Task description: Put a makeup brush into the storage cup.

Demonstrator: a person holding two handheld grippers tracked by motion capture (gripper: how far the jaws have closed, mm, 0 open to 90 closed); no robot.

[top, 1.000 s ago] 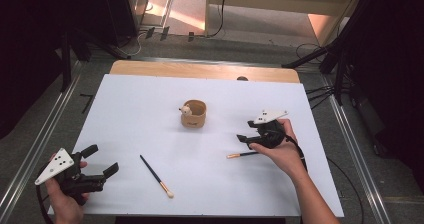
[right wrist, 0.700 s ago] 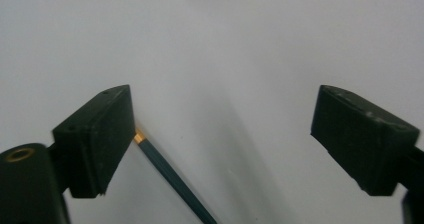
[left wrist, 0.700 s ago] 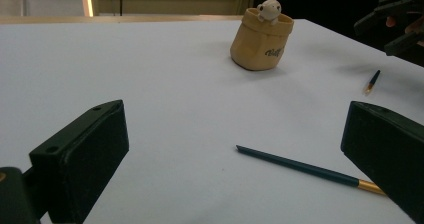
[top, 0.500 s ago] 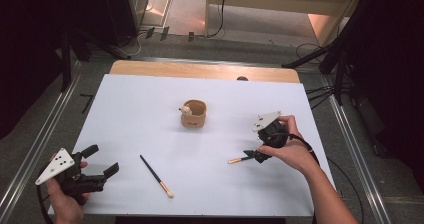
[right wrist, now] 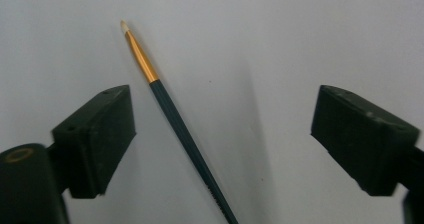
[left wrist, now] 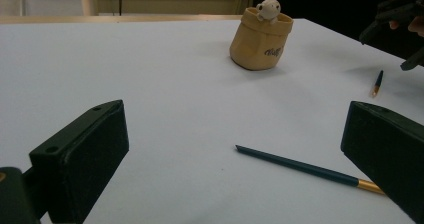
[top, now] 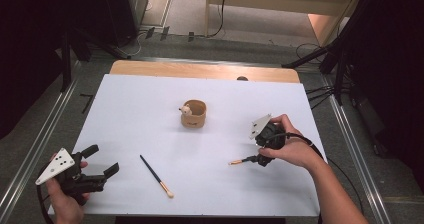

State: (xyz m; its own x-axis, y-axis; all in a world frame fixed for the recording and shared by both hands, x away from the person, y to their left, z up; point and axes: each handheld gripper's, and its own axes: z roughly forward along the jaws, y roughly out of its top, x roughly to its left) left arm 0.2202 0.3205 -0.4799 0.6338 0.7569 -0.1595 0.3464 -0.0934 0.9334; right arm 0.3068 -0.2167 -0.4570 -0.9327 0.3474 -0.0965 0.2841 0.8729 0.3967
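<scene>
Right gripper view, my right gripper [right wrist: 220, 134] spread wide, jaws just narrowing slightly, thin brush [right wrist: 170, 114] between them untouched, white table [right wrist: 300, 34] beneath.

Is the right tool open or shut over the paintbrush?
Open: the right tool has just been closing, but the paintbrush lies untouched on the table between its wide jaws.

The right hand [top: 292, 151] is covering the brush's [top: 239, 161] handle end; the lettering on the pot [left wrist: 261, 40] is reading too blurred.
</scene>
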